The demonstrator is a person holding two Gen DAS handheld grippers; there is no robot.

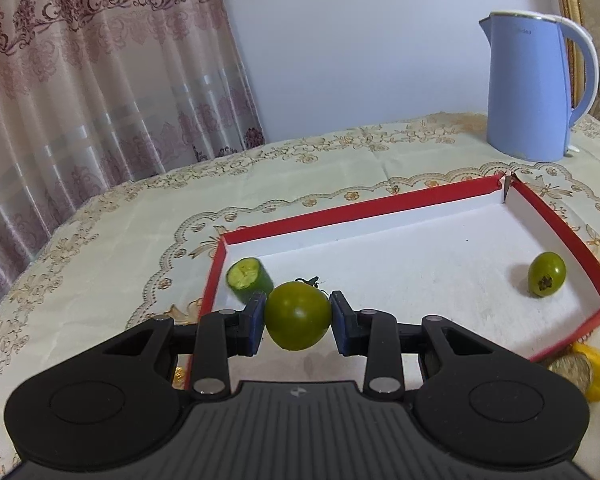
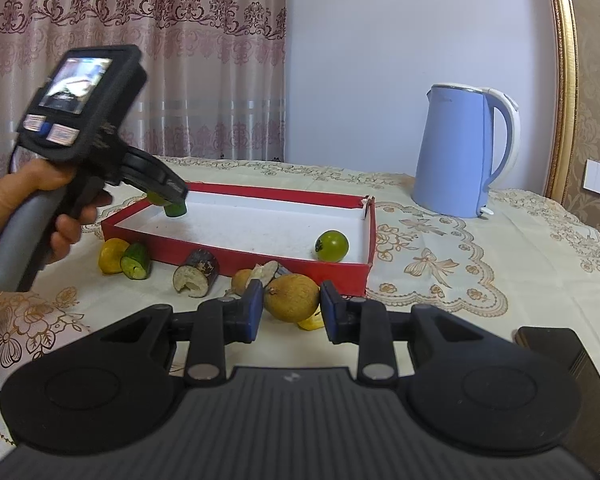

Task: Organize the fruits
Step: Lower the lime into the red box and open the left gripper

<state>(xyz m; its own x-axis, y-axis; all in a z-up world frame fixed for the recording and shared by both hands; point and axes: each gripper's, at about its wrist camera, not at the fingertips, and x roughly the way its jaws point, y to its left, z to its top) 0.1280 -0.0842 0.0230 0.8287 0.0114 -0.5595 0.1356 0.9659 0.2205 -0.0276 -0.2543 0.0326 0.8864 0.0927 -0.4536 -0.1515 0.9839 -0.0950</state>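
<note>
My left gripper [image 1: 298, 316] is shut on a green tomato [image 1: 298, 316] and holds it over the near left part of the red-rimmed white box [image 1: 340, 210]. A cut cucumber piece [image 1: 248, 280] lies in the box's left corner, just behind the left finger. A second green tomato [image 1: 546, 274] rests in the right corner. In the right wrist view my right gripper [image 2: 292, 304] is shut on a yellow-brown fruit [image 2: 292, 298] in front of the box [image 2: 260, 258]. The left gripper [image 2: 168, 200], held by a hand [image 2: 40, 200], hangs over the box's left end.
Before the box lie a yellow fruit [image 2: 112, 256], a cucumber piece [image 2: 136, 262], an eggplant chunk [image 2: 196, 274], a small brown fruit [image 2: 242, 280] and a yellow scrap [image 2: 312, 322]. A blue kettle [image 2: 460, 152] stands behind on the right. A dark block [image 2: 560, 344] sits near right.
</note>
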